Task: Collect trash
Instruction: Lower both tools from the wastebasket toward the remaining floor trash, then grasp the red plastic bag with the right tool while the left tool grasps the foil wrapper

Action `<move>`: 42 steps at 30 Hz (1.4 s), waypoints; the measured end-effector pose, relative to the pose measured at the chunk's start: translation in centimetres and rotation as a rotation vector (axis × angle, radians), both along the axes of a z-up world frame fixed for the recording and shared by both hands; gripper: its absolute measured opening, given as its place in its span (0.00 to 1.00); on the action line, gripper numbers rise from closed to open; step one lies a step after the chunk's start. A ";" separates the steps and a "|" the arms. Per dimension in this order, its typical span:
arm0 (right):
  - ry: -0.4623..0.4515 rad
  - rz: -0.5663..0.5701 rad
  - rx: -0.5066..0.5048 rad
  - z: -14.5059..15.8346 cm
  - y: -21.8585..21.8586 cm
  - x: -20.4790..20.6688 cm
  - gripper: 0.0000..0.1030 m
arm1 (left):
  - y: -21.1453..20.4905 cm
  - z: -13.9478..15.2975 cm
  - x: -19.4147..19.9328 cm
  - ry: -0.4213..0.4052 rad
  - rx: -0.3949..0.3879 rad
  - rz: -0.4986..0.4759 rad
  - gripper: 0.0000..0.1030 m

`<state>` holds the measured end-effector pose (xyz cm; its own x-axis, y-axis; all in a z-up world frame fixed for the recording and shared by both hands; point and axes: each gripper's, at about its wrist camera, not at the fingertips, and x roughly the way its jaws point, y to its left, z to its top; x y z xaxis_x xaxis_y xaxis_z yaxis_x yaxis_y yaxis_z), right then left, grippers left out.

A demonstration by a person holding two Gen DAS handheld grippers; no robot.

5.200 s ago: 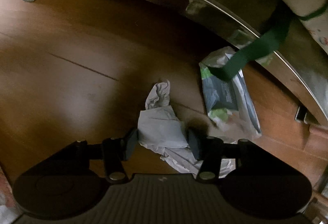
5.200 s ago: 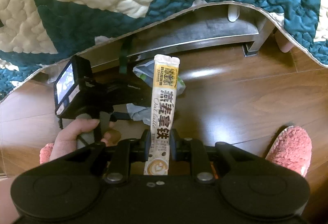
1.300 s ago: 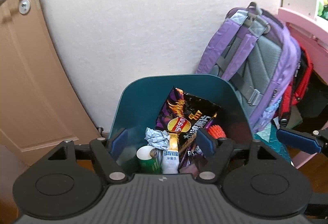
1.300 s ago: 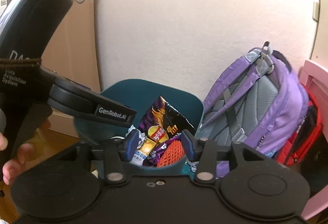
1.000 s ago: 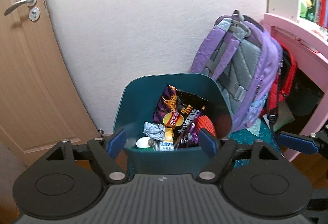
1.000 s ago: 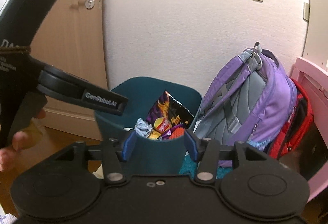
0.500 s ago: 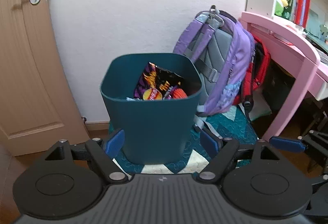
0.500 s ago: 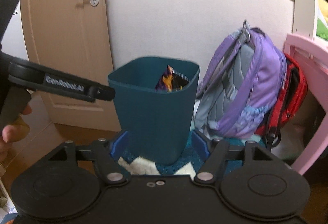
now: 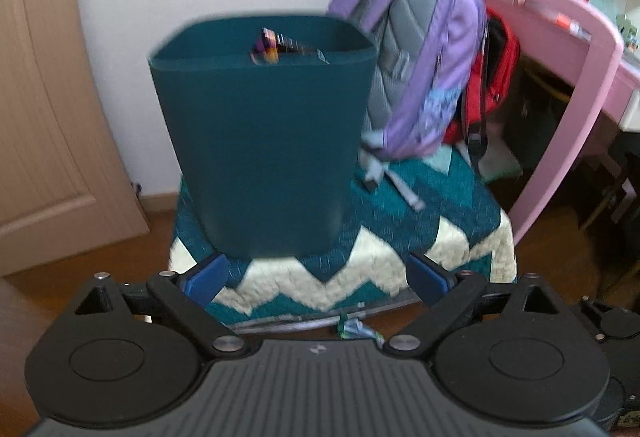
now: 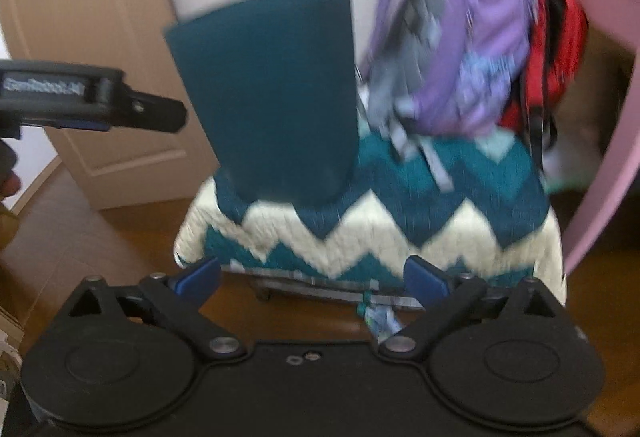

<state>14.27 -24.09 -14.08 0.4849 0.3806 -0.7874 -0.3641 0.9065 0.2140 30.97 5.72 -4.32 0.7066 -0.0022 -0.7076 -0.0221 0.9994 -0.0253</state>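
Observation:
The teal trash bin (image 9: 260, 141) stands on a zigzag quilt (image 9: 400, 249) draped over a low stand, and a purple chip bag (image 9: 268, 45) pokes above its rim. My left gripper (image 9: 318, 275) hovers low in front of the quilt's edge, its jaws opening with nothing between them. My right gripper (image 10: 313, 277) is also opening and empty, facing the bin (image 10: 276, 97) from a little to the right. The left gripper's side (image 10: 120, 105) shows at the left of the right wrist view. A small green-and-white scrap (image 9: 356, 331) lies on the floor under the quilt's edge.
A purple backpack (image 9: 432, 69) and a red bag (image 9: 496, 77) lean against the wall right of the bin. A pink desk (image 9: 560, 57) stands further right. A wooden door (image 9: 36, 117) is on the left, with wood floor (image 10: 80, 237) below.
Both grippers have sunk and drawn back from above the bin to the quilt's edge. Their jaws have spread wider. The bin's inside has gone out of sight.

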 end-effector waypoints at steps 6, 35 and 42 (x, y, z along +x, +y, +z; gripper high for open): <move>0.124 -0.077 -0.040 -7.2 -0.8 0.2 0.97 | -0.8 -6.1 1.4 0.066 0.021 -0.027 0.94; 0.864 -0.658 -0.111 -39.7 -9.1 -0.6 0.85 | -6.9 -39.0 14.5 0.580 -0.134 0.131 0.94; 0.938 -0.734 -0.103 -44.0 -9.5 -0.3 0.79 | -7.1 -44.7 17.3 0.624 -0.176 0.292 0.94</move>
<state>13.99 -33.59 -58.04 -0.2201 0.1670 -0.9611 0.5073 0.8611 0.0335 48.26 -1.33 -49.06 0.1588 -0.0264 -0.9870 -0.3517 0.9326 -0.0815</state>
